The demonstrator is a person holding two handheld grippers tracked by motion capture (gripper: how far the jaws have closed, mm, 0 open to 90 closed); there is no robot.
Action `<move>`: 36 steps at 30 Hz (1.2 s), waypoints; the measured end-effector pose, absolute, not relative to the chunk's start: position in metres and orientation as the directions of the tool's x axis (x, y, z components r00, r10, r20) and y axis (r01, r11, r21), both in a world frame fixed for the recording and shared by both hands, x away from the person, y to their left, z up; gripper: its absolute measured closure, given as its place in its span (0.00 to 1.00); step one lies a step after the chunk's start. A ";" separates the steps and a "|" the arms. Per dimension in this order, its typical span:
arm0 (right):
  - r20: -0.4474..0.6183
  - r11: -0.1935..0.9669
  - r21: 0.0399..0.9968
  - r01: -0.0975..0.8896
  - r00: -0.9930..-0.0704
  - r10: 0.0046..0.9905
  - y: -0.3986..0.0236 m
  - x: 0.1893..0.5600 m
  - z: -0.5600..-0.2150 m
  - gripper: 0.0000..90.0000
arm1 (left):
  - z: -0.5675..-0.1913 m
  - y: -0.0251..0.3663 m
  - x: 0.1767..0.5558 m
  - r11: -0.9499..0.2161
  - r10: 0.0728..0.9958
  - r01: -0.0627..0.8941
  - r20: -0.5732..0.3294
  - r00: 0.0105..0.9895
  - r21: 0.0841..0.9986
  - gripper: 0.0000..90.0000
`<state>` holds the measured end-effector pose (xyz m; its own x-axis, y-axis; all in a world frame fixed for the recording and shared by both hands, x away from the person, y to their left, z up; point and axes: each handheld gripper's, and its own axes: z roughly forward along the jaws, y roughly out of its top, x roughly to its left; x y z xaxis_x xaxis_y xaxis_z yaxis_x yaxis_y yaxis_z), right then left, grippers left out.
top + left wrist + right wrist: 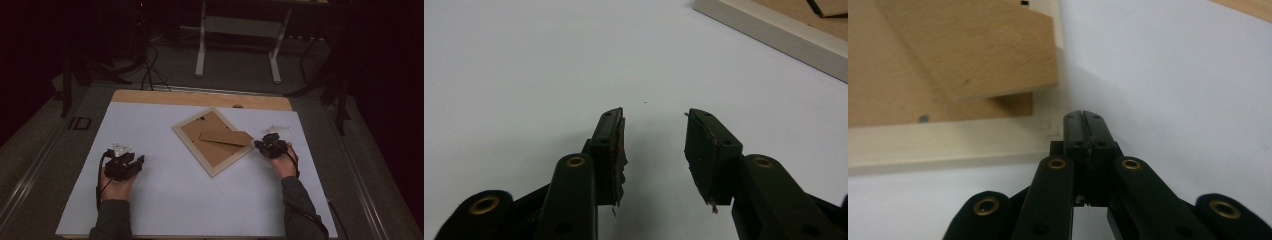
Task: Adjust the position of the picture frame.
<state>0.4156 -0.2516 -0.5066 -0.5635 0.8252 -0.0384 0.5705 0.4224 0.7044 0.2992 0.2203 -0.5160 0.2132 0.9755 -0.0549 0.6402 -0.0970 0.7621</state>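
1. The left gripper (131, 162) rests low on the white table (165, 200), forearm coming up from the near edge; its jaws stand partly apart with nothing between them.
2. The right gripper (261, 145) lies level, its tips just beside the corner of the picture frame (212, 167), jaws pressed together and empty.
3. The frame lies face down ahead of the right gripper; its cardboard stand (226, 137) is raised.
4. No readable writing shows.

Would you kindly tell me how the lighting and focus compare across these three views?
High view: dim and soft, the room beyond the white sheet nearly black. Left gripper view: bright and even, the tongs sharp, the frame slightly soft. Right gripper view: the shut tongs crisp, the cardboard stand casting a shadow.
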 end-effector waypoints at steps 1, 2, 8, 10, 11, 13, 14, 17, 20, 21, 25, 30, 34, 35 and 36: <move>-0.036 0.417 0.704 0.575 -0.558 0.829 -0.251 0.418 -0.507 1.00 | -0.516 0.220 0.299 -0.095 0.976 0.639 -0.056 0.212 0.763 0.67; -0.032 0.411 0.704 0.579 -0.553 0.833 -0.251 0.419 -0.508 1.00 | -0.516 0.221 0.299 -0.093 0.976 0.639 -0.057 0.210 0.764 0.68; -0.018 0.392 0.696 0.602 -0.531 0.847 -0.248 0.427 -0.513 1.00 | -0.515 0.222 0.299 -0.083 0.976 0.640 -0.068 0.207 0.764 0.69; -0.016 0.387 0.696 0.605 -0.526 0.850 -0.248 0.429 -0.514 1.00 | -0.515 0.222 0.299 -0.082 0.975 0.640 -0.073 0.211 0.764 0.70; -0.015 0.385 0.694 0.608 -0.522 0.853 -0.247 0.429 -0.514 1.00 | -0.515 0.222 0.299 -0.082 0.974 0.640 -0.074 0.213 0.764 0.71; -0.019 0.388 0.688 0.613 -0.520 0.854 -0.248 0.430 -0.515 1.00 | -0.516 0.222 0.299 -0.084 0.974 0.642 -0.074 0.216 0.762 0.72; -0.018 0.391 0.683 0.617 -0.521 0.854 -0.248 0.431 -0.517 1.00 | -0.516 0.222 0.299 -0.088 0.973 0.642 -0.072 0.219 0.761 0.72; -0.024 0.400 0.668 0.627 -0.519 0.854 -0.247 0.432 -0.520 1.00 | -0.516 0.221 0.299 -0.096 0.972 0.642 -0.067 0.224 0.761 0.73; -0.022 0.408 0.658 0.632 -0.526 0.850 -0.245 0.432 -0.523 1.00 | -0.516 0.221 0.299 -0.098 0.972 0.638 -0.066 0.227 0.764 0.76; -0.019 0.406 0.660 0.632 -0.526 0.850 -0.245 0.432 -0.523 1.00 | -0.516 0.221 0.299 -0.097 0.971 0.638 -0.067 0.228 0.764 0.77; -0.013 0.411 0.659 0.630 -0.537 0.844 -0.244 0.429 -0.523 1.00 | -0.516 0.221 0.299 -0.099 0.970 0.639 -0.069 0.232 0.763 0.78; -0.011 0.427 0.655 0.623 -0.557 0.830 -0.241 0.424 -0.523 1.00 | -0.516 0.219 0.299 -0.113 0.966 0.642 -0.066 0.248 0.759 0.79; -0.015 0.442 0.658 0.610 -0.576 0.818 -0.237 0.417 -0.523 1.00 | -0.516 0.219 0.299 -0.116 0.966 0.640 -0.064 0.251 0.759 0.81; -0.019 0.446 0.659 0.606 -0.579 0.815 -0.236 0.416 -0.523 1.00 | -0.516 0.219 0.299 -0.118 0.965 0.641 -0.064 0.253 0.759 0.82; -0.021 0.448 0.661 0.602 -0.582 0.813 -0.235 0.414 -0.523 1.00 | -0.517 0.219 0.299 -0.119 0.965 0.640 -0.062 0.253 0.759 0.83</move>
